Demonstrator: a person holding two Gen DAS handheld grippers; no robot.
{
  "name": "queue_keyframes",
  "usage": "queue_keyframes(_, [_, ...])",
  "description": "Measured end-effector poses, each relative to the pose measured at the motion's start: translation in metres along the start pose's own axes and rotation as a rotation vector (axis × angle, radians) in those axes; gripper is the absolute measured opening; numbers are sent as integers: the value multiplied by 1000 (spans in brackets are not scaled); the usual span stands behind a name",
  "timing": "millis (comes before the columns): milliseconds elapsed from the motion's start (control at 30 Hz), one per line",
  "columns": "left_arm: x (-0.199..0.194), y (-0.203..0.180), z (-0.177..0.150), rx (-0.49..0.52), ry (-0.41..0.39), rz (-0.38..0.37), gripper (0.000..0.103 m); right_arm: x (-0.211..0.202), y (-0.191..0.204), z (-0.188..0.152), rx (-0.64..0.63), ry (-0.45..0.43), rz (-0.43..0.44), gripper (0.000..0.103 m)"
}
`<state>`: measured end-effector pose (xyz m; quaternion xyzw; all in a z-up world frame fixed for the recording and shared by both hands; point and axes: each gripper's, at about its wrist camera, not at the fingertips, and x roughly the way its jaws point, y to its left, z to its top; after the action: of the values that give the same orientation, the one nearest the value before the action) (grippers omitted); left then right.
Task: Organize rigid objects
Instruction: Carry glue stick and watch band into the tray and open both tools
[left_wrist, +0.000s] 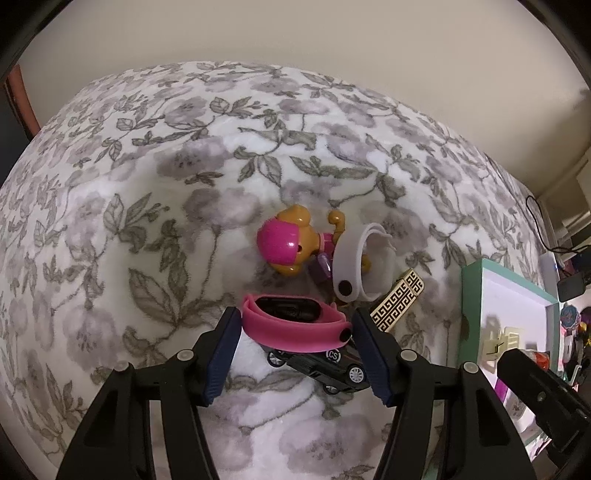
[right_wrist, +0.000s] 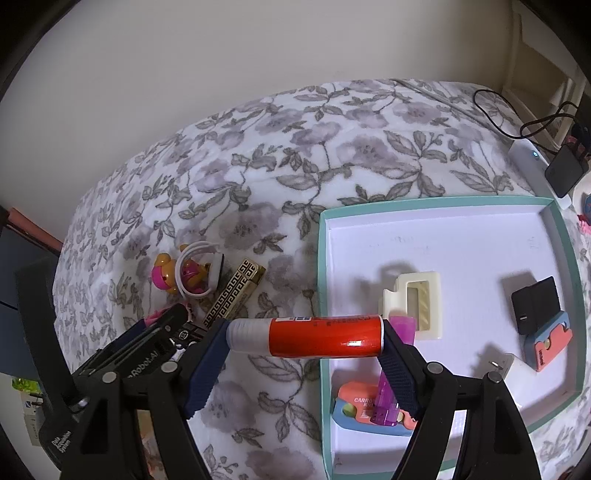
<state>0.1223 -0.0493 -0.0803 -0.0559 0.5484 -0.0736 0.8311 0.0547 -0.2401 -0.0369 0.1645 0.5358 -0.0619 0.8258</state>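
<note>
1. The right hand-held gripper (right_wrist: 304, 338) clamps a red glue stick (right_wrist: 306, 338) endwise, above the tray's (right_wrist: 436, 205) left edge
2. The left hand-held gripper (left_wrist: 295, 328) straddles a pink wristband (left_wrist: 295, 330), fingers wide apart, over the bed (left_wrist: 147, 184)

Black toy car (left_wrist: 325, 367) half hidden under pink band (left_wrist: 295, 328), purple item (right_wrist: 391, 373) partly behind right gripper (right_wrist: 306, 341)

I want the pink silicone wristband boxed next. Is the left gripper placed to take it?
Probably yes. The left gripper is open, its blue pads flanking the pink silicone wristband, which lies atop the black toy car. Nothing blocks it.
</note>
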Motion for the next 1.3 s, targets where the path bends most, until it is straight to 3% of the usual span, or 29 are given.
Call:
queue_keyframes(333, [-58, -2, 14, -25, -129, -62, 63, -29, -8, 4, 35, -33, -10, 80])
queue_keyframes(567, [-89, -24, 10, 8, -174, -128, 63, -42, -41, 5, 114, -22, -63, 80])
queue_keyframes(1067, [-75, -129, -31, 217, -50, -196, 63, -49, -141, 1, 303, 31, -145, 80])
queue_keyframes(1300, [-67, -167, -50, 294, -9, -213, 63, -56, -166, -1, 337, 28, -166, 80])
